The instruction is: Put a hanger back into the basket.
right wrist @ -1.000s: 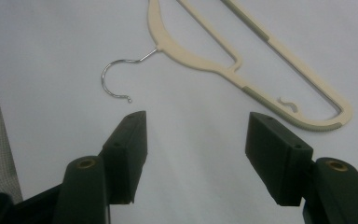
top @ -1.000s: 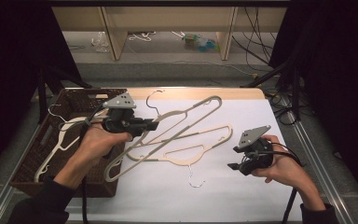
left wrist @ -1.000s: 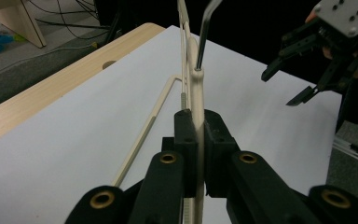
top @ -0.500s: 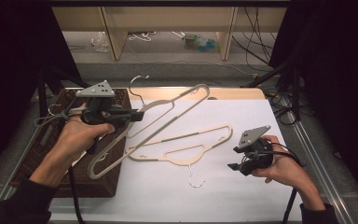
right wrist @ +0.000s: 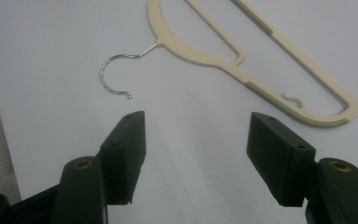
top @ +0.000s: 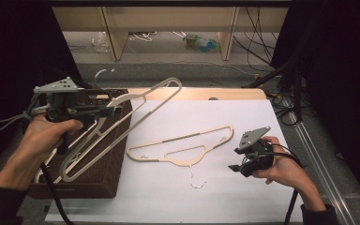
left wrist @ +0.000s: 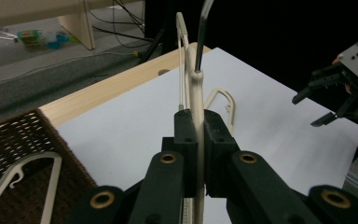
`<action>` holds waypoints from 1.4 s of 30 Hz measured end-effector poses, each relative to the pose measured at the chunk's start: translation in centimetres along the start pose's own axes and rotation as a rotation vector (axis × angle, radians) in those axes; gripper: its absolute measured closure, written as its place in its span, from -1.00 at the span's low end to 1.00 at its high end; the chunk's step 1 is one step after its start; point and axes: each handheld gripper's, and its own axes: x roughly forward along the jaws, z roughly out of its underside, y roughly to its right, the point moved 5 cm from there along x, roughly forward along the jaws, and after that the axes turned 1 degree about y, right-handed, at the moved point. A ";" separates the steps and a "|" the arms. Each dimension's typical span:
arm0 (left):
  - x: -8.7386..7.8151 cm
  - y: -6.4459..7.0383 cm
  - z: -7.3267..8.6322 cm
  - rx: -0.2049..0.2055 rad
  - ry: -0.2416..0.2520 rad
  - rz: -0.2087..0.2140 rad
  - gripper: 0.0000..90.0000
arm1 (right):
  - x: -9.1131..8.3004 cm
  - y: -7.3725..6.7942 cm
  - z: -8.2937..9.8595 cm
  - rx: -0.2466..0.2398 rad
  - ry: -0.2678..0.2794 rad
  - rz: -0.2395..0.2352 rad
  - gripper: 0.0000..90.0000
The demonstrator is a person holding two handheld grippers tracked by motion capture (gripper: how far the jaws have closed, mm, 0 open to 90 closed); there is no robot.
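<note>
My left gripper point(top: 107, 111) is shut on the neck of a cream plastic hanger point(top: 124, 99) and holds it tilted in the air above a brown wicker basket point(top: 98, 187). In the left gripper view the jaws clamp the hanger point(left wrist: 196, 98) just below its metal hook. A second cream hanger point(top: 183, 149) lies flat on the white table sheet, with its hook point(top: 194, 180) pointing toward me. My right gripper point(top: 235, 165) hovers open just right of that hook, nothing between its jaws. In the right gripper view the flat hanger point(right wrist: 182, 48) and its hook point(right wrist: 109, 70) lie ahead of my right gripper point(right wrist: 196, 154).
Another pale hanger point(left wrist: 28, 172) rests inside the basket point(left wrist: 9, 140). The white sheet point(top: 225, 112) covers the table to the wooden far edge. A metal rail runs along the table's right side. Cables and shelf legs stand on the floor beyond.
My left gripper has carried the raised hanger leftward, from over the middle of the table to above the basket. The right gripper and the flat hanger have stayed put.
</note>
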 end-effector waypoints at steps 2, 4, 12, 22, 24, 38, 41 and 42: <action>-0.8 -0.7 -0.1 -0.013 0.010 -0.014 0.91 | 0.1 0.0 0.0 0.002 -0.002 0.004 -0.17; -1.6 -2.0 -0.3 0.035 0.019 -0.034 0.91 | 0.1 0.1 0.1 -0.001 -0.002 0.011 -0.18; -4.0 -5.4 0.0 -0.014 0.027 -0.110 0.91 | 0.3 0.1 0.1 0.009 -0.008 0.011 -0.19; -5.5 -9.5 1.1 0.017 0.042 -0.167 0.91 | 0.5 0.2 0.3 0.011 -0.010 0.006 -0.21; -5.5 -10.2 1.5 0.016 0.046 -0.171 0.91 | 0.6 0.2 0.3 0.013 -0.016 0.000 -0.21; -5.0 -14.0 5.6 -0.008 -0.009 -0.189 0.91 | 0.7 0.3 0.5 0.016 -0.008 -0.001 -0.21; -4.8 -14.1 6.5 -0.016 -0.024 -0.184 0.91 | 0.7 0.4 0.5 0.015 -0.017 -0.005 -0.21; -4.7 -14.1 6.8 -0.015 -0.029 -0.177 0.91 | 0.7 0.3 0.5 0.017 -0.018 -0.006 -0.21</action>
